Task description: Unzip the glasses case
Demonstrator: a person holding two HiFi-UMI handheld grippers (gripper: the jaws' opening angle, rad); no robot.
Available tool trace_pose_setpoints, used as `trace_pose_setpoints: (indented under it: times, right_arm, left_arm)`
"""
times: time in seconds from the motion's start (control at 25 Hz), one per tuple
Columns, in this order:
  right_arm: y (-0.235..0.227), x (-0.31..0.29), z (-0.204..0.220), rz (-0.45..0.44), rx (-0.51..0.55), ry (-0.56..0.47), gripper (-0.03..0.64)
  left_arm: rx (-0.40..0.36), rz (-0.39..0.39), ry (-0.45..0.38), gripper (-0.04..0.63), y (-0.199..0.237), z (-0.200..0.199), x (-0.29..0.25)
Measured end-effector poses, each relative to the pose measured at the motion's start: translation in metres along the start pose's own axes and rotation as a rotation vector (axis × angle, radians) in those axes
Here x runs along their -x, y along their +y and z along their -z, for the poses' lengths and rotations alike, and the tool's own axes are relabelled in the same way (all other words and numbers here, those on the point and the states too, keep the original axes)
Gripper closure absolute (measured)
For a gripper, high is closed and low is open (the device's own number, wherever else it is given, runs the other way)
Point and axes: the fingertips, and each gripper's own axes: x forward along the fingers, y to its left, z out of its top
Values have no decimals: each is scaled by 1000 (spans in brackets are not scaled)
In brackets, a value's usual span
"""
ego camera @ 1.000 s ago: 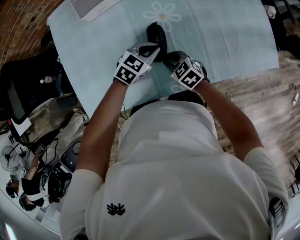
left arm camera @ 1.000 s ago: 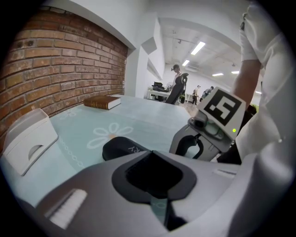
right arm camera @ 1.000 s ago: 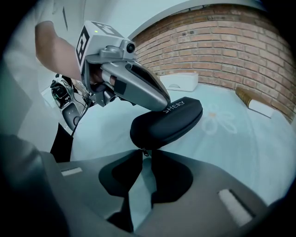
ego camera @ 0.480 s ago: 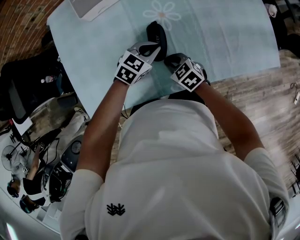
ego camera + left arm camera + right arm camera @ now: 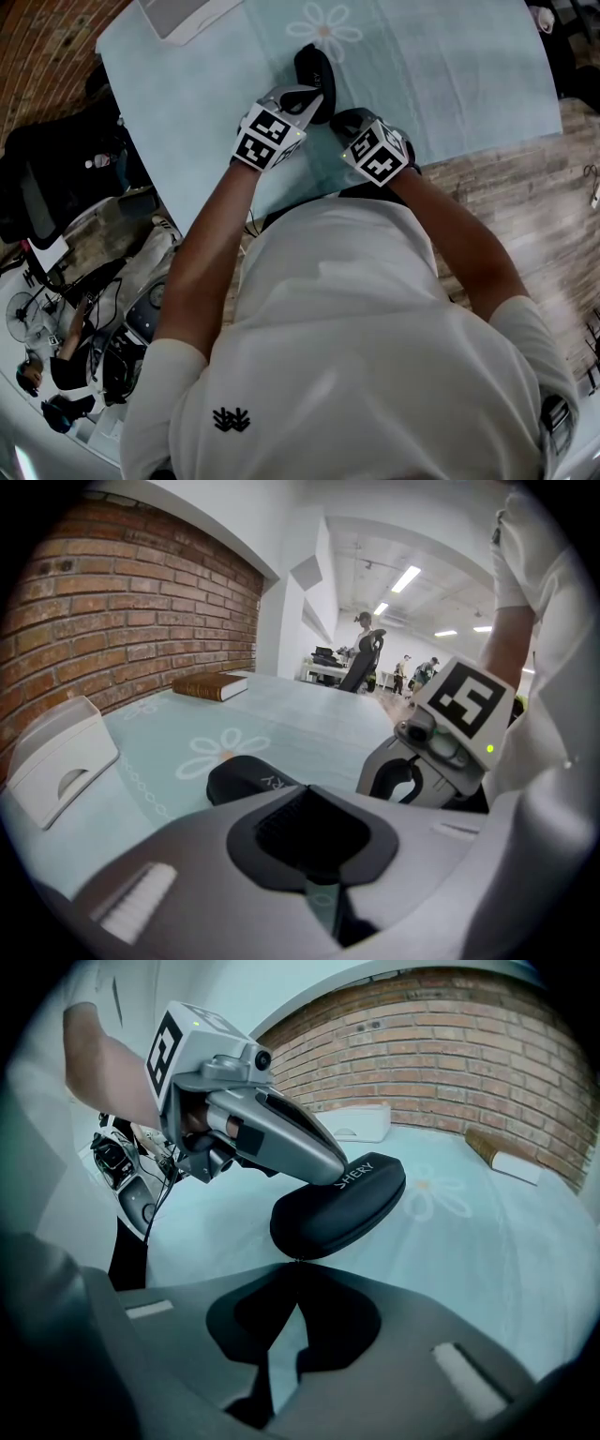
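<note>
Grippers meet at a glasses case

The black glasses case point(image 5: 337, 1208) lies on a daisy-print blue cloth point(image 5: 450, 75). The left gripper point(image 5: 339, 1174), jaws pressed together, rests on its top. The right gripper point(image 5: 292, 1267), tips together, touches its near end. A white box point(image 5: 56, 761) and a book point(image 5: 212, 685) sit well apart, by the brick wall point(image 5: 141, 611).

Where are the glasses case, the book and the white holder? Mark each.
glasses case point(image 5: 330, 1213), right gripper view, on its black side wall.
book point(image 5: 208, 686), left gripper view, on its brown near side.
white holder point(image 5: 58, 761), left gripper view, on its front wall.
</note>
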Motion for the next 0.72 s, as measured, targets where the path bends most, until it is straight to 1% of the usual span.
trace_pose_setpoints:
  times: [0.28,0.48,0.72]
  right_arm:
    - [-3,3,1,25,8,2,617]
    - [-11,7,2,66,41,9,617]
    - [-19,10,2,63,45,7,617]
  left_arm:
    - [4,6,-5,541,0,1,-1]
    - [-19,14,8,541,-3,0,-1]
    - [-17,24,14,541,-6,-2,-2]
